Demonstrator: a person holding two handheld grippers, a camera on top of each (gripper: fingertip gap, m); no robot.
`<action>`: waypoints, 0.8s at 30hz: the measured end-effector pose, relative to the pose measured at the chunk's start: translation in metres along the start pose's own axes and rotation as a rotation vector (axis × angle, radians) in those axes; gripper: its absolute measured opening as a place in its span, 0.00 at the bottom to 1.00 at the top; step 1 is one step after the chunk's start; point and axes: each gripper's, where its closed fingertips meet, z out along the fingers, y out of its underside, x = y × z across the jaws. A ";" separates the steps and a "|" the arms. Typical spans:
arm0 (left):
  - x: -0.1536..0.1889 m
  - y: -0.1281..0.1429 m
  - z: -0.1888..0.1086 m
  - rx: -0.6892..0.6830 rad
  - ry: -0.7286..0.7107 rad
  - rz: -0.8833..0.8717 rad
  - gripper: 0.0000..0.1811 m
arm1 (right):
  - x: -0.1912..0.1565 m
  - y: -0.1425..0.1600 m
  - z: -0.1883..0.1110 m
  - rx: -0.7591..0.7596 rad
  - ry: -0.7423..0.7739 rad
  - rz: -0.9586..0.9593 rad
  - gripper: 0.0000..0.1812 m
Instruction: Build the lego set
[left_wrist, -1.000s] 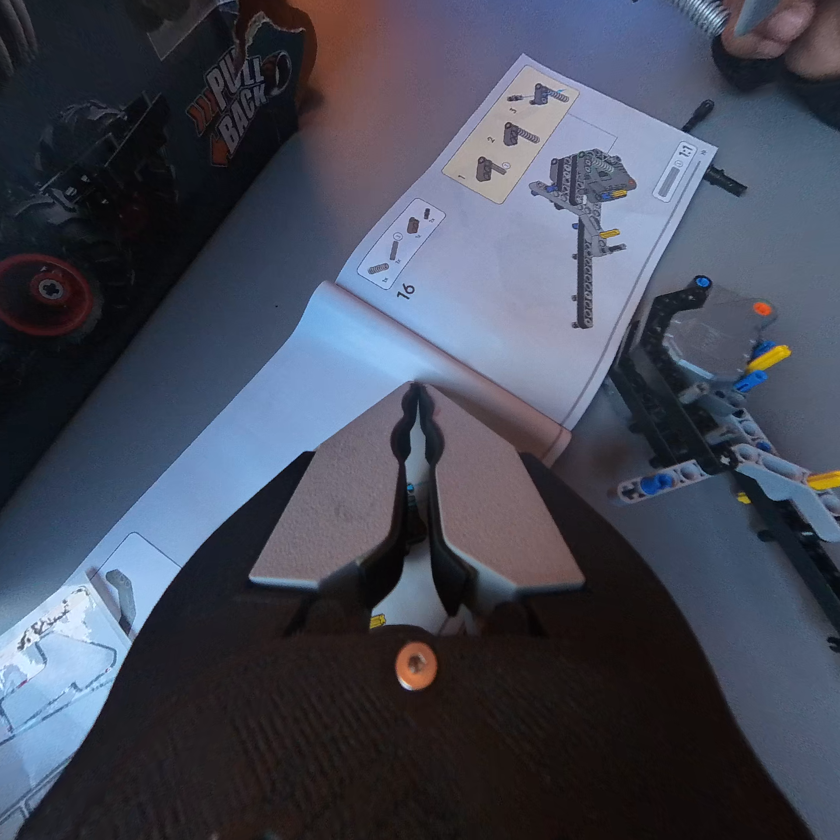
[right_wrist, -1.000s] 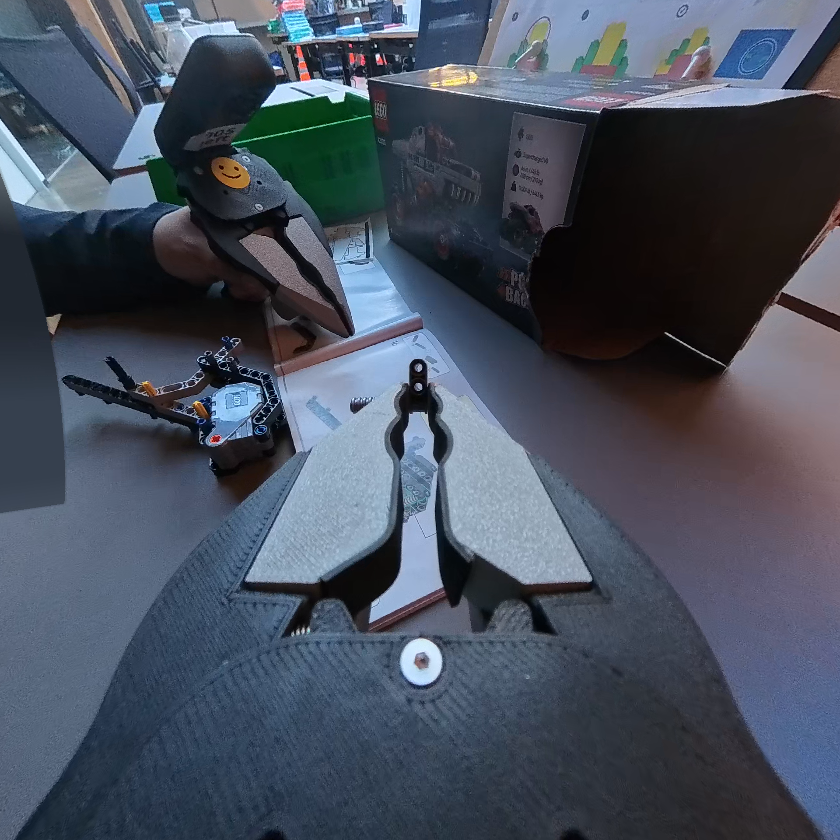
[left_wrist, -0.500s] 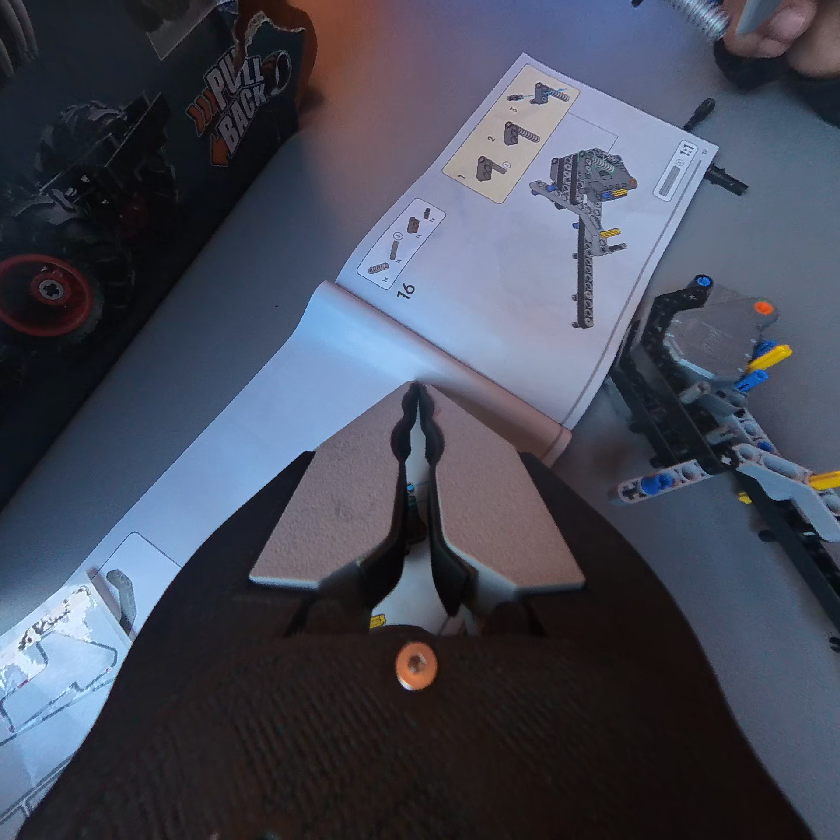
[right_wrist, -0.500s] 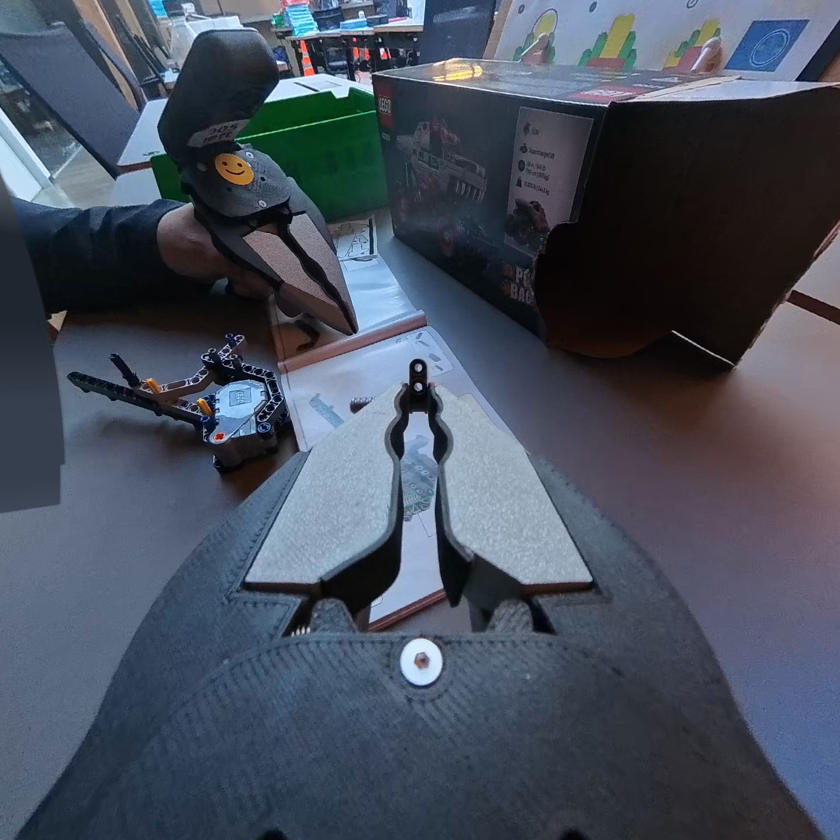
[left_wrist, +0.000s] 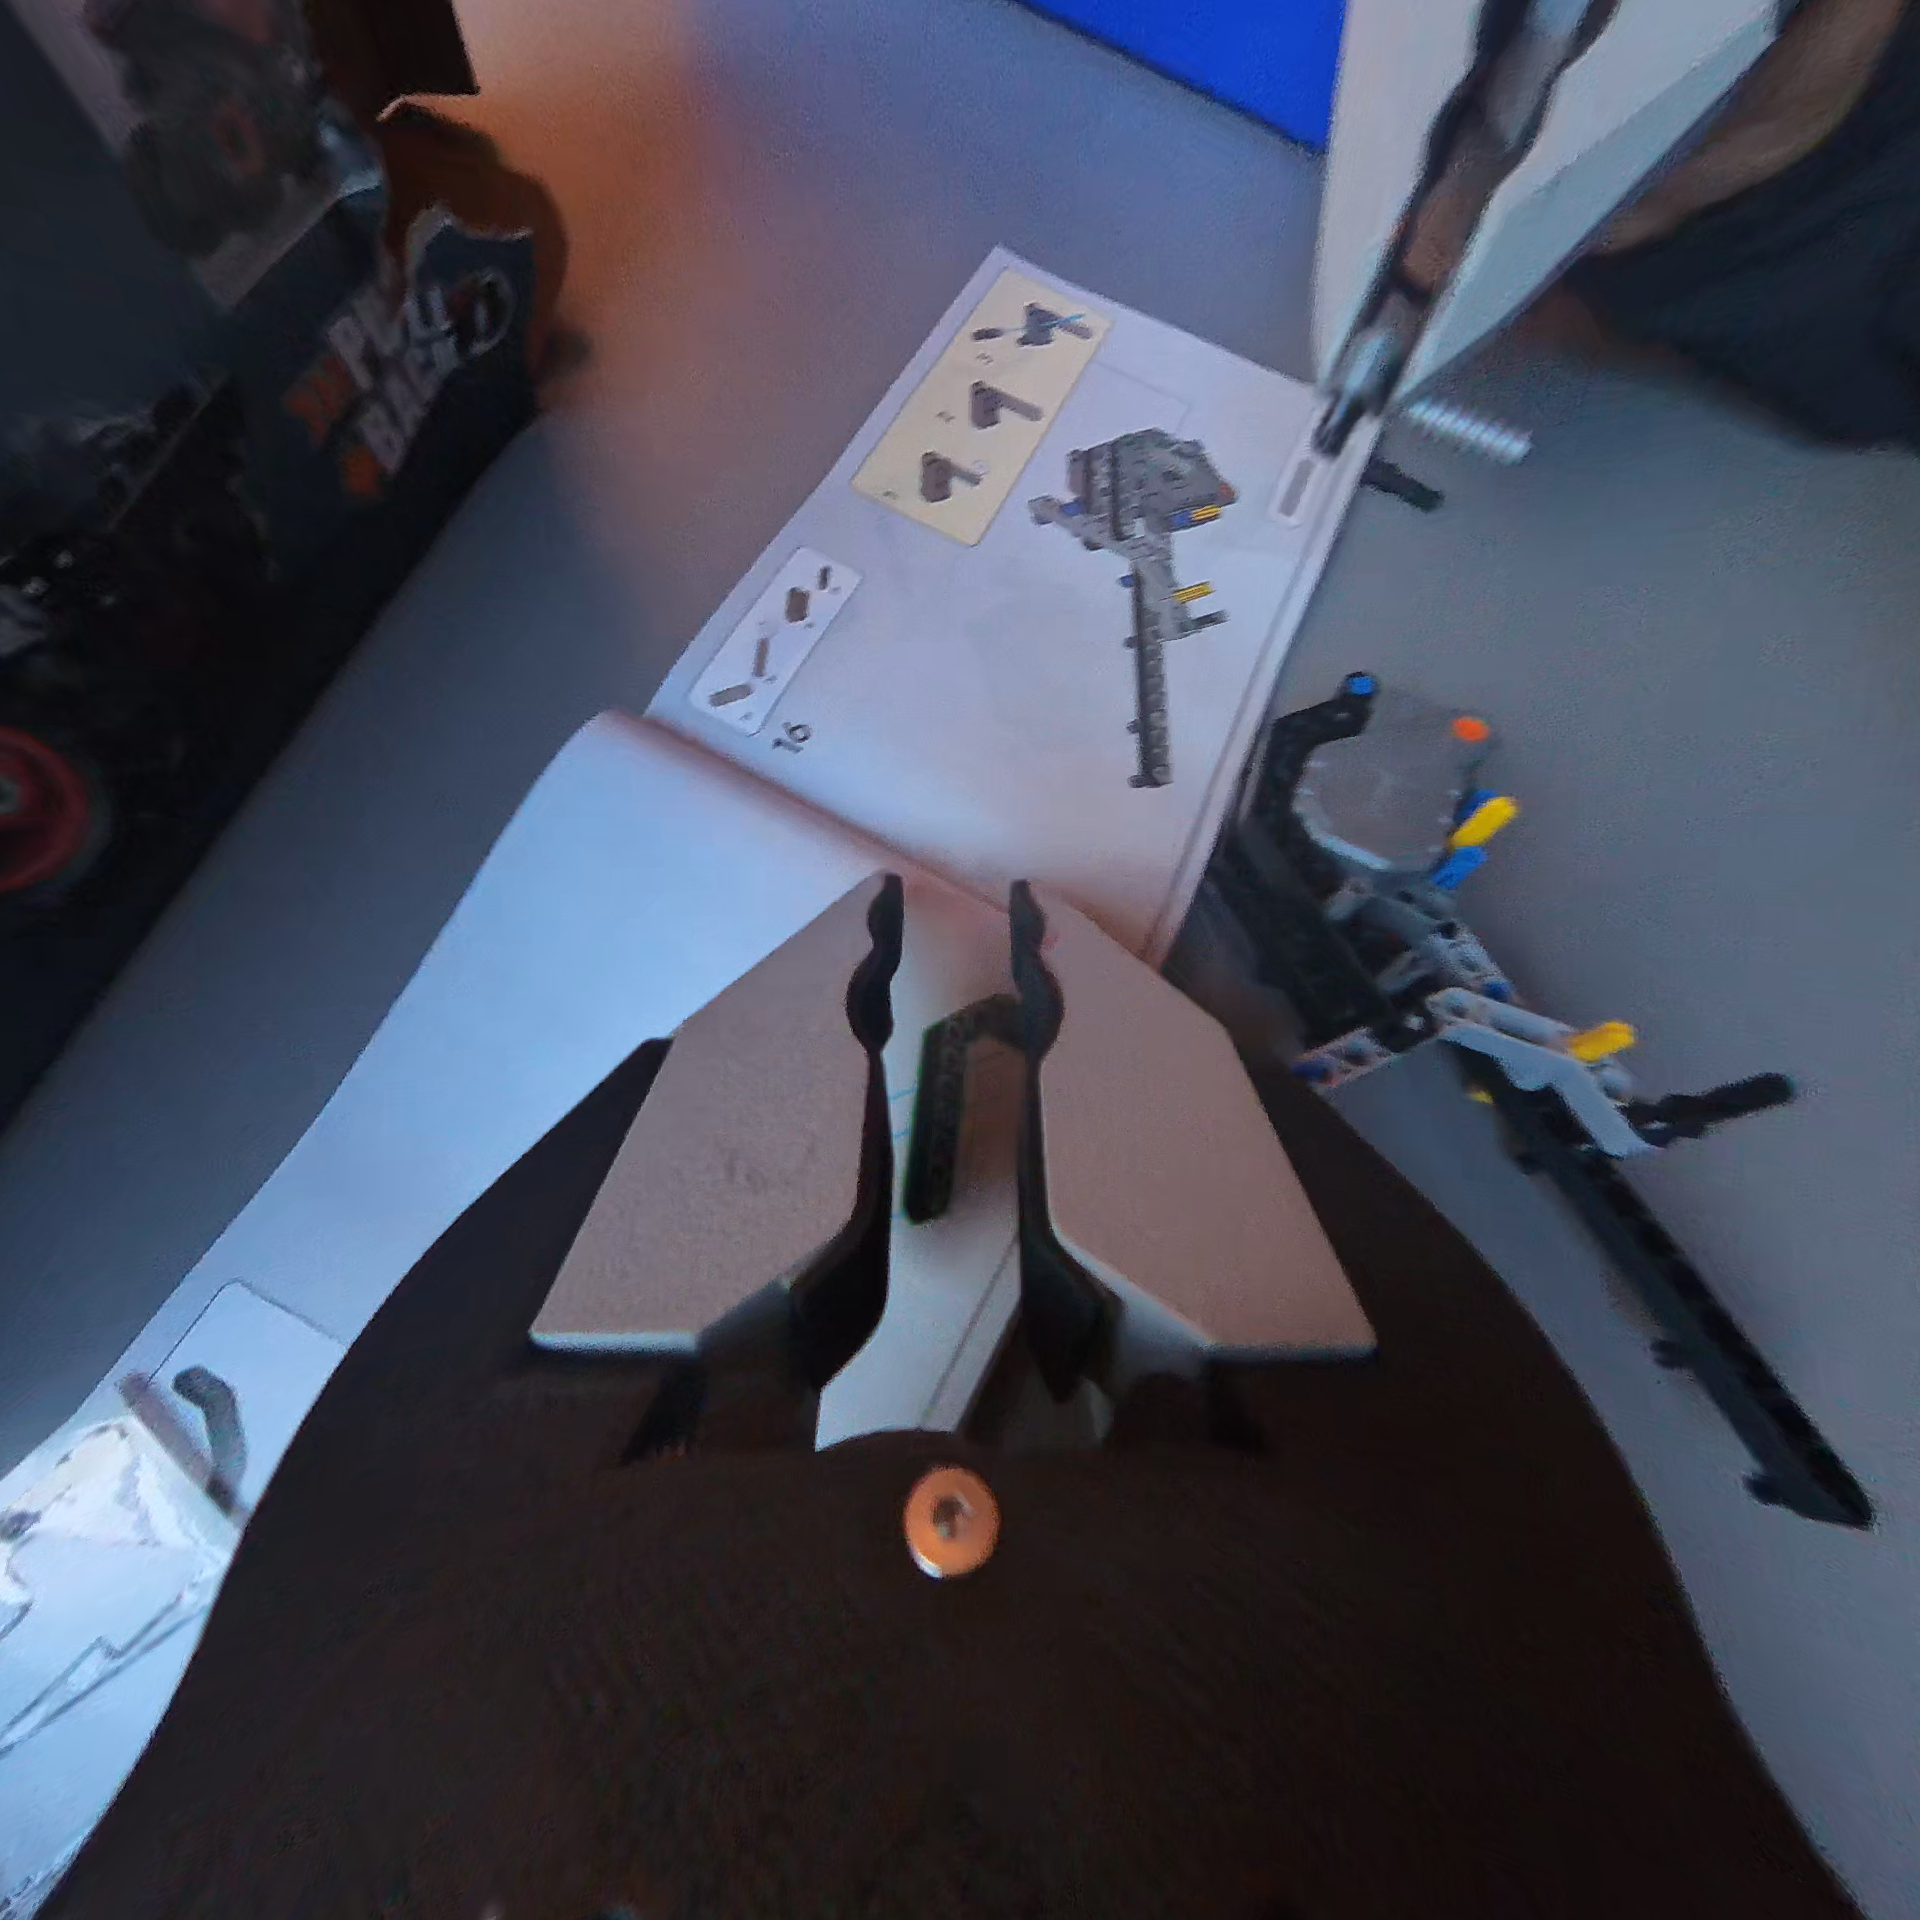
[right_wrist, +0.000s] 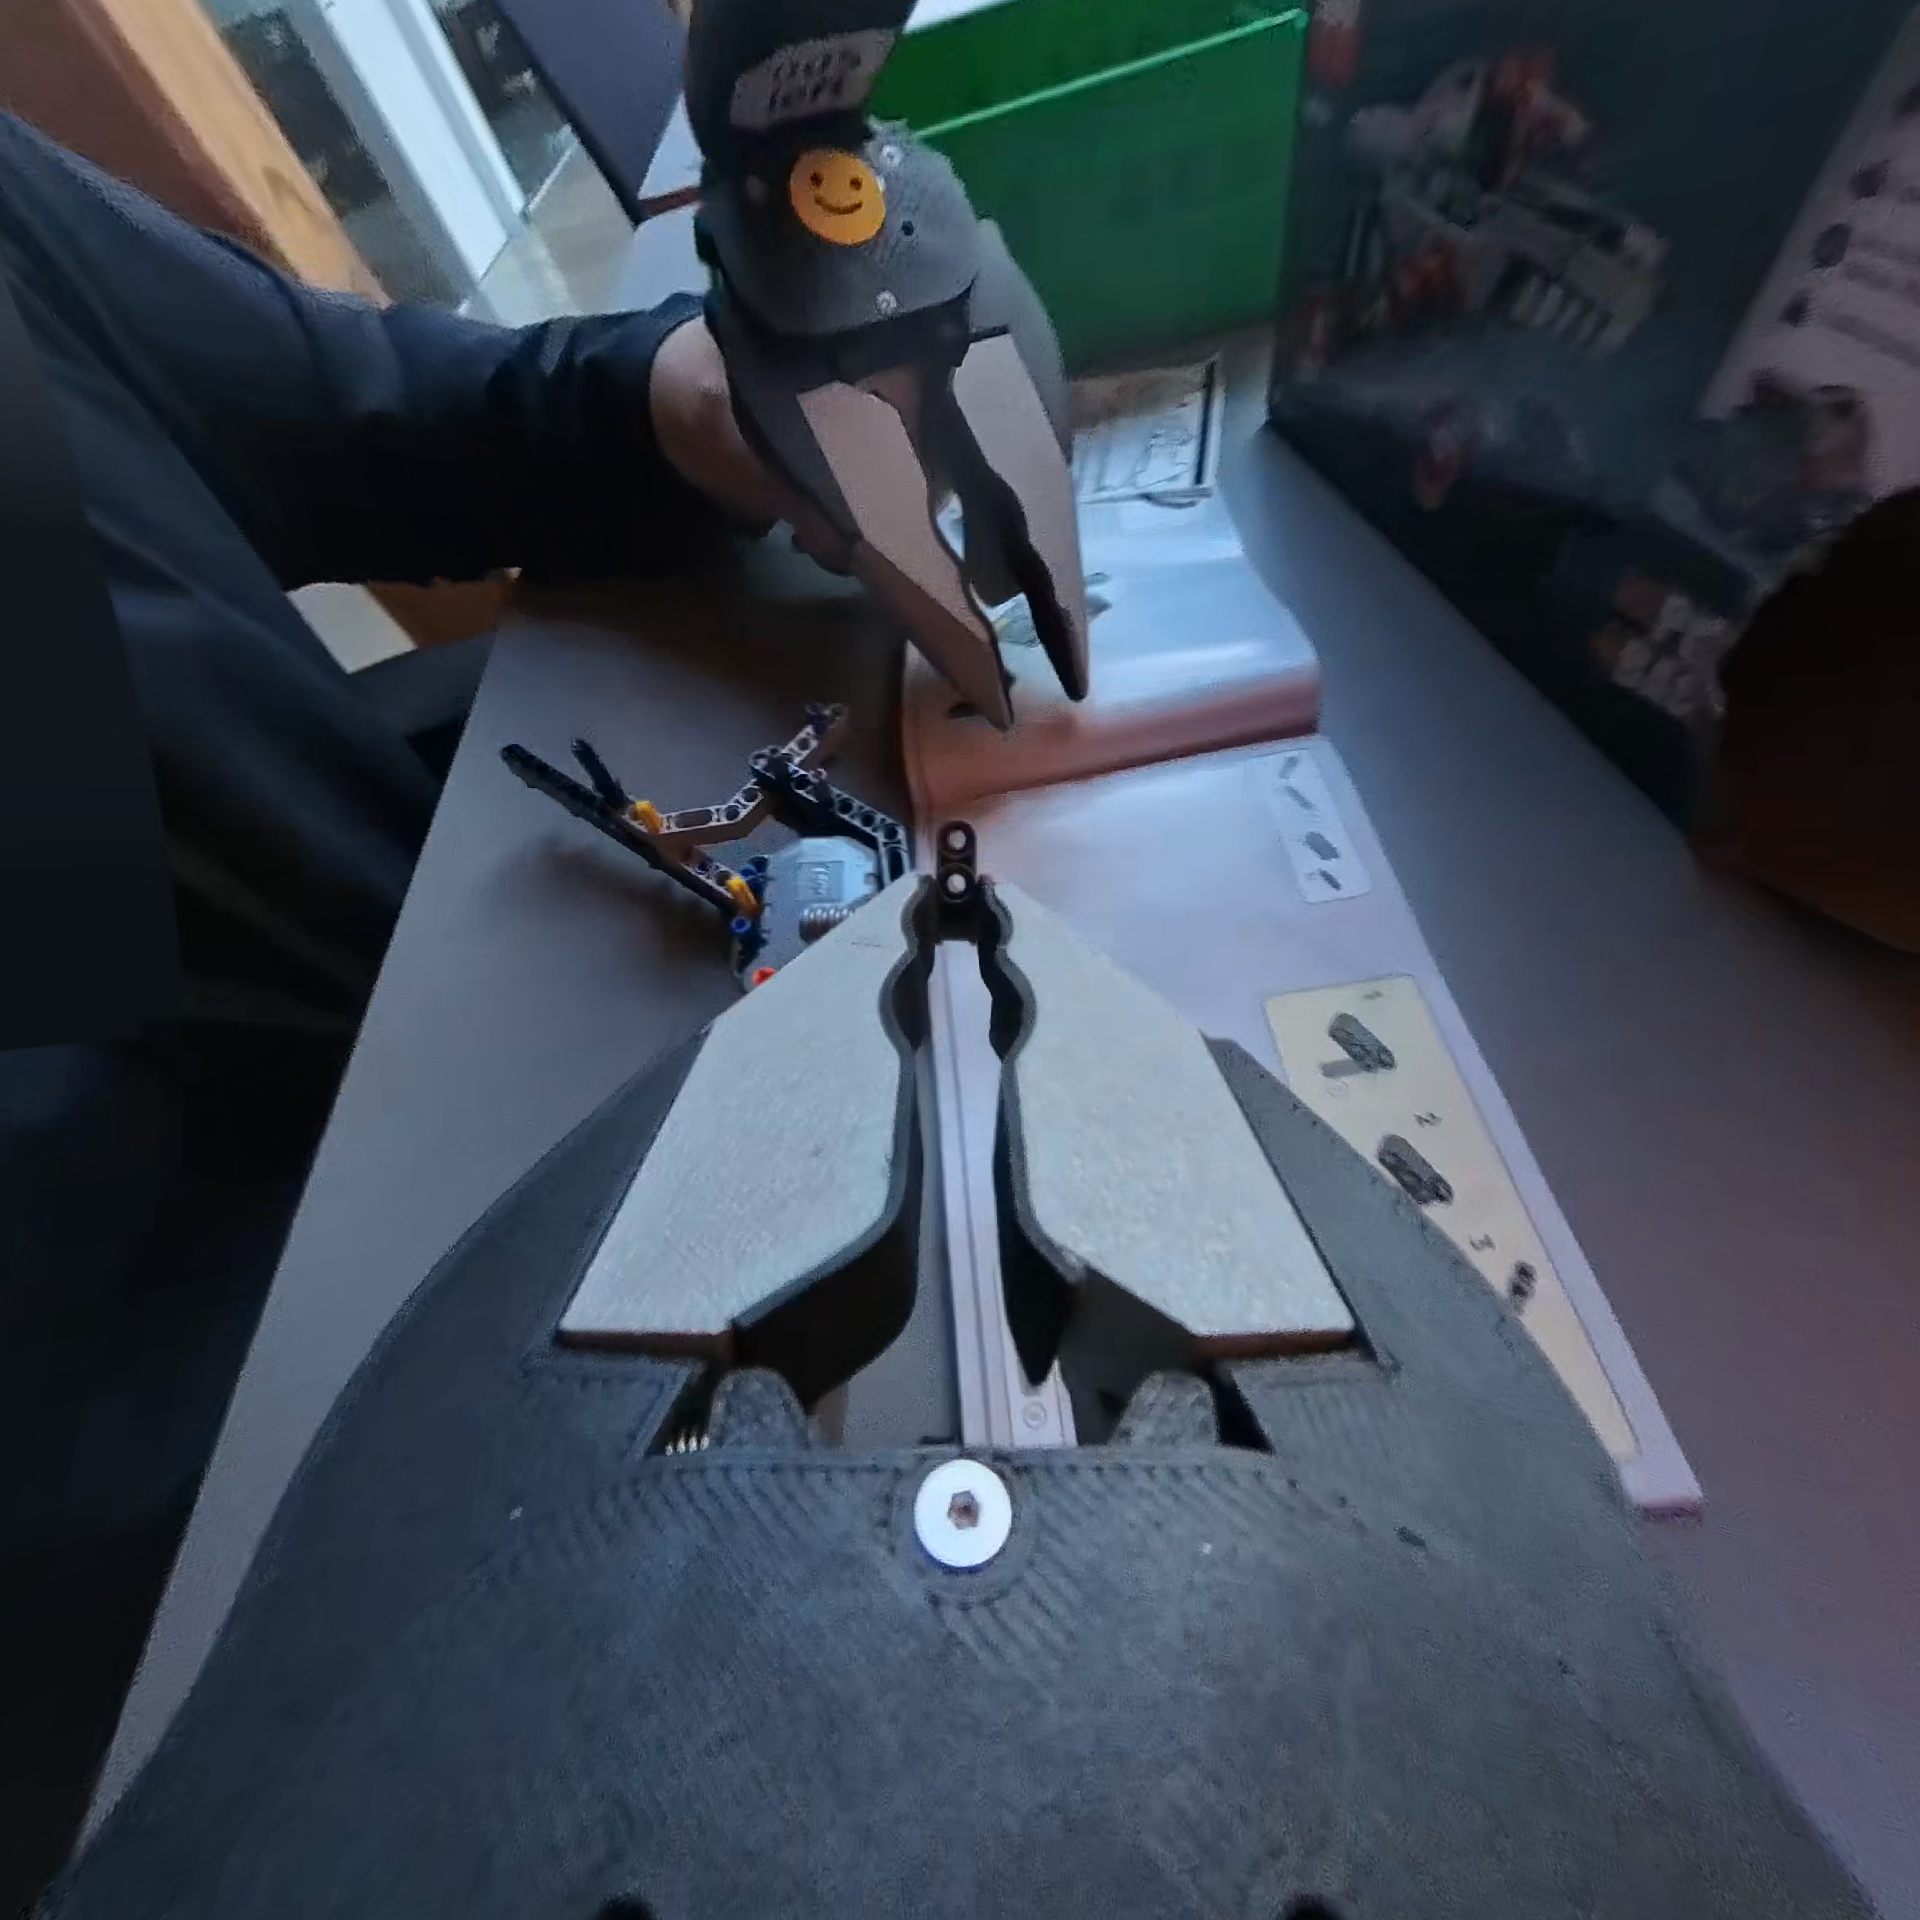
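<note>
Left tongs (left_wrist: 948, 914) seen parted, nothing gripped; dark bent beam (left_wrist: 951, 1101) lies loose on instruction booklet (left_wrist: 997, 665) between fingers, long axis 12-to-6. Partial assembly (left_wrist: 1382, 862) sits at 2 o'clock on tabletop (left_wrist: 1621, 644). Right tongs (right_wrist: 957, 896) clenched on small black connector (right_wrist: 956, 862), assembly at 10 o'clock, nearer right tongs.

Left hand-held gripper (left_wrist: 948, 904) jaws now apart, were pinched shut; black bent beam (left_wrist: 951, 1101) now lies loose between them on booklet (left_wrist: 997, 665). Right hand-held gripper (right_wrist: 956, 891), still clamped on small black connector (right_wrist: 956, 868), has swung closer over booklet page edge, now looming in left view.
</note>
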 end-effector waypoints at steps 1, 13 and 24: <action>0.004 -0.002 -0.001 0.002 0.010 0.006 0.10 | -0.003 0.000 0.004 -0.026 -0.022 0.001 0.02; 0.034 0.001 0.001 -0.024 0.164 0.021 0.10 | -0.024 0.008 0.042 -0.278 -0.206 -0.207 0.03; 0.067 -0.001 -0.015 -0.023 0.438 -0.059 0.16 | -0.022 0.009 0.051 -0.318 -0.296 -0.315 0.03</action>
